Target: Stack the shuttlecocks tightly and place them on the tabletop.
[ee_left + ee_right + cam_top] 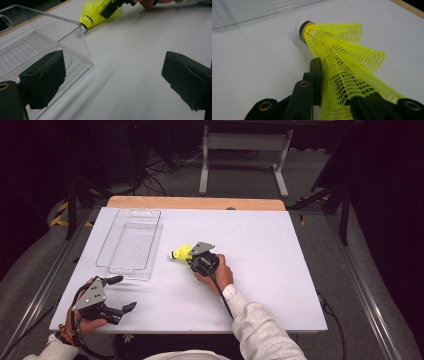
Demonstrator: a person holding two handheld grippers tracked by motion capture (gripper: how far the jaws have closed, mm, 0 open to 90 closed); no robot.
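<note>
Shuttlecock (181, 253), yellow mesh skirt, white cork with a dark band: held near the middle of the table (260, 285), slightly toward its far edge, just off the near right corner of the clear plastic bin (131, 245). Long axis is laid roughly parallel to the far edge, cork toward the bin and the table's left edge, skirt toward the right gripper (194, 256).

Right gripper: jaws closed on the skirt from either side, the mesh visibly pinched between them in the right gripper view; the cork end is left free and appears just clear of the surface, though contact cannot be ruled out.

Left gripper (119, 294): jaws spread wide, nothing between them, held at the near left corner of the table, beside the bin's near end.

Relation governing the coming move, by judgement: the bin lies directly beyond the cork, so a short carry along the shuttlecock's own axis would be needed; the right gripper already has the hold, the left being well apart.
</note>
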